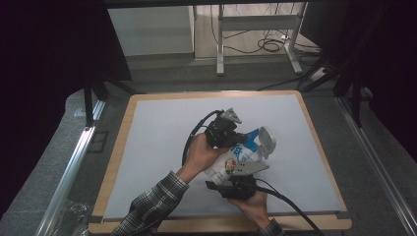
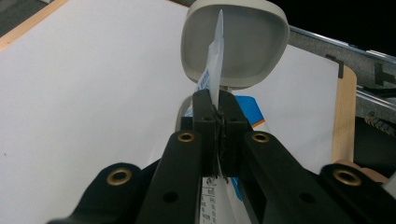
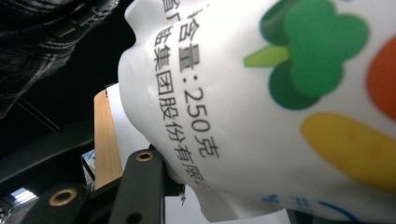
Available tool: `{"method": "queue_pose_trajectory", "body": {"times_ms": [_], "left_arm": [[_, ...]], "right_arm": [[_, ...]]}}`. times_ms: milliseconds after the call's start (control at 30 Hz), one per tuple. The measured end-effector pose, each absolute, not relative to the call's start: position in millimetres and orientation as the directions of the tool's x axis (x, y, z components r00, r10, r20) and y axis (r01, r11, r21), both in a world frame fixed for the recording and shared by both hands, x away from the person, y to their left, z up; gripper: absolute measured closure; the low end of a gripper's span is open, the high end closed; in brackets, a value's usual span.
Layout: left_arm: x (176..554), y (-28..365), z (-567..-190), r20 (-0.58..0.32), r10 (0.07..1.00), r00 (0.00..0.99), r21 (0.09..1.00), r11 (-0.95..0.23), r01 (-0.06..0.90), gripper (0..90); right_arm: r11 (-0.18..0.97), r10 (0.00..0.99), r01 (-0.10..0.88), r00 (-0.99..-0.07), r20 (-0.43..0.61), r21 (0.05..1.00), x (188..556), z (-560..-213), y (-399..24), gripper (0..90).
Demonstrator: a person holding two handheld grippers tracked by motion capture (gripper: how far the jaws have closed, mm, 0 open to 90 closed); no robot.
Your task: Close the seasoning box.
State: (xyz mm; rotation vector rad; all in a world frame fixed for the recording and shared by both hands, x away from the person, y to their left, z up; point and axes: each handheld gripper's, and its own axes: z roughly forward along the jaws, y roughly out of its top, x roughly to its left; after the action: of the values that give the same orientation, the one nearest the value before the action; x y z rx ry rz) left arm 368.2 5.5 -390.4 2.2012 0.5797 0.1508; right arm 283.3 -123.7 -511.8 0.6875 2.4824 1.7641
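Near edge, centre of table [image 1: 147,123]: right gripper [image 1: 231,184] clamps the bulging lower body of a white pouch [image 1: 231,160]. Pouch tilts up and away to the right. Just beyond, left gripper [image 1: 241,137] pinches the pouch's thin top edge tight. Farther right, a pale scoop [image 1: 265,140] sits behind the pouch top.

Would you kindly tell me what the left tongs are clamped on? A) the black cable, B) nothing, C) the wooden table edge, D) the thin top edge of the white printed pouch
D: in the left gripper view the left tongs are shut on the thin upper edge of the white printed pouch, before a grey oval bowl.
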Motion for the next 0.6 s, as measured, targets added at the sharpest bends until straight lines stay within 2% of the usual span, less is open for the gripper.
{"method": "queue_pose_trajectory", "body": {"times_ms": [600], "left_arm": [[374.2, 0.0, -390.8, -0.103, 0.469, 0.877, 0.742, -0.551, 0.382, 88.5]], "right_arm": [[0.241, 0.352, 0.352, -0.9, 0.256, 0.905, 283.0, -506.9, -124.6, 61.1]]}}
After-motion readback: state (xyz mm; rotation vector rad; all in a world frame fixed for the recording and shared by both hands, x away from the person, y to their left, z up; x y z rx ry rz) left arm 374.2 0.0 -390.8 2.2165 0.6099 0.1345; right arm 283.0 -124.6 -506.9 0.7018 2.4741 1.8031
